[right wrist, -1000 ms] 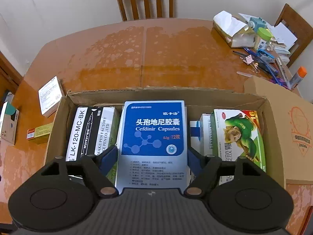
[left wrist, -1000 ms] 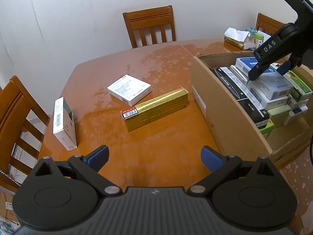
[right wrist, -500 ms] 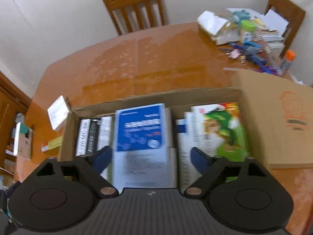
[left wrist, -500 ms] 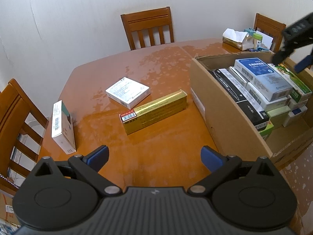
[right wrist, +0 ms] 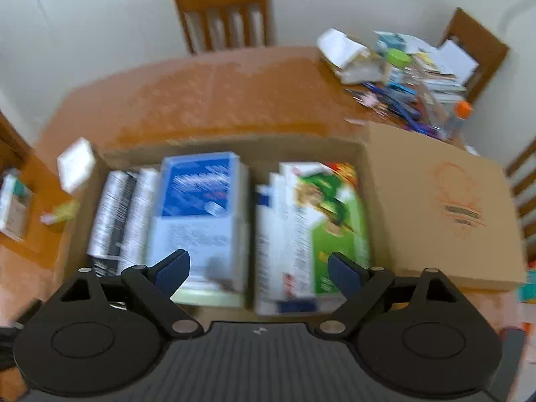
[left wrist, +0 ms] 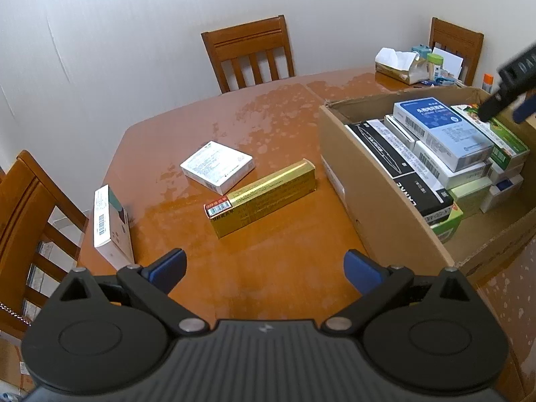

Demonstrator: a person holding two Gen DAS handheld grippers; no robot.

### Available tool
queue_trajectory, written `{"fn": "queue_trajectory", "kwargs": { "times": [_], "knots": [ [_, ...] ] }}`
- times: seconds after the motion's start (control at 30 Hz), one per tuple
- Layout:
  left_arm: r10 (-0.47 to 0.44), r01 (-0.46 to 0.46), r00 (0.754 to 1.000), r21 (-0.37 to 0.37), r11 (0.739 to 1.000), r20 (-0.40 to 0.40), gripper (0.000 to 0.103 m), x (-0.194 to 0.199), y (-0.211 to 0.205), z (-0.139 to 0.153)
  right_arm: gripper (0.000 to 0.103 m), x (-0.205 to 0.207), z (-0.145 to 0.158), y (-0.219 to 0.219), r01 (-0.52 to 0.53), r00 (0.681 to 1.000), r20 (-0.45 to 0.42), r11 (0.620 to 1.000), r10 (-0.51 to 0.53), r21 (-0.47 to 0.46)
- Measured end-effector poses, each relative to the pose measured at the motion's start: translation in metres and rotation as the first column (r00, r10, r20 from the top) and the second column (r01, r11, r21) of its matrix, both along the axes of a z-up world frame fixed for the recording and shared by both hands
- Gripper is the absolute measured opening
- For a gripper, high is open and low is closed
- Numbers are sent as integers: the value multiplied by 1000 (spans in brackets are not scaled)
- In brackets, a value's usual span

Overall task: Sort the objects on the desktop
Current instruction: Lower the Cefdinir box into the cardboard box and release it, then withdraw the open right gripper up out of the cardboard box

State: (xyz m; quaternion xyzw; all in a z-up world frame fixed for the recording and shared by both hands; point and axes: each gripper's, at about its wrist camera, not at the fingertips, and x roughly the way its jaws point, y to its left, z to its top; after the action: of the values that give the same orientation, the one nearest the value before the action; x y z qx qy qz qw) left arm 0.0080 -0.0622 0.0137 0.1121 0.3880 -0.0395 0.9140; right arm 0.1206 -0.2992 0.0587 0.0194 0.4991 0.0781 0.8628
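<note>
A cardboard box (left wrist: 348, 174) on the brown table holds several packed cartons, with a blue-and-white medicine box (left wrist: 442, 130) lying on top. My right gripper (right wrist: 258, 269) hangs open above that box (right wrist: 197, 214), with nothing between its fingers; it also shows at the right edge as a dark gripper (left wrist: 506, 100). On the table lie a long gold box (left wrist: 261, 197), a flat white box (left wrist: 217, 165) and a white-and-green box (left wrist: 110, 226) near the left edge. My left gripper (left wrist: 264, 269) is open and empty, short of the gold box.
Chairs stand at the far side (left wrist: 248, 52), the left (left wrist: 26, 221) and the far right (left wrist: 455, 47). A tissue pack, bottles, pens and papers clutter the far right corner (right wrist: 402, 77). The carton's flap (right wrist: 445, 207) lies open to the right.
My right gripper let go of the blue-and-white box, which now lies on the stack, and rose back away from the carton. The left gripper has hardly moved.
</note>
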Motion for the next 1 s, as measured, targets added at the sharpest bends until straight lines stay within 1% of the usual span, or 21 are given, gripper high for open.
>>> {"fn": "queue_trajectory", "kwargs": {
  "times": [0.03, 0.2, 0.33, 0.43, 0.5, 0.53, 0.57, 1.0],
  "knots": [
    [-2, 2, 1000, 3, 1000, 0, 100, 0, -1, 0, 93, 2, 0, 3, -11, 1000, 2, 1000, 11, 17],
    [-17, 17, 1000, 24, 1000, 8, 100, -2, -6, 1, 93, 14, -15, 31, -75, 997, 4, 997, 75, 36],
    [-3, 3, 1000, 18, 1000, -2, 100, -2, -3, -1, 93, 27, -26, 46, -91, 996, 4, 996, 91, 19],
    [5, -5, 1000, 13, 1000, -4, 100, 0, -2, -2, 92, 30, -28, 47, -95, 995, 0, 995, 95, 27],
    [6, -6, 1000, 7, 1000, -10, 100, 1, -2, -4, 84, 31, -28, 46, -100, 995, -7, 995, 100, 27],
    [4, -4, 1000, 8, 1000, -11, 100, 2, -2, -4, 78, 31, -28, 46, -97, 995, -8, 995, 97, 27],
    [1, -1, 1000, 9, 1000, -11, 100, 2, -2, -5, 77, 30, -28, 46, -95, 995, -9, 995, 96, 28],
    [-5, 5, 1000, 1, 1000, -10, 100, 1, -1, -5, 76, 32, -27, 46, -98, 995, -21, 995, 98, 31]
  ]
}}
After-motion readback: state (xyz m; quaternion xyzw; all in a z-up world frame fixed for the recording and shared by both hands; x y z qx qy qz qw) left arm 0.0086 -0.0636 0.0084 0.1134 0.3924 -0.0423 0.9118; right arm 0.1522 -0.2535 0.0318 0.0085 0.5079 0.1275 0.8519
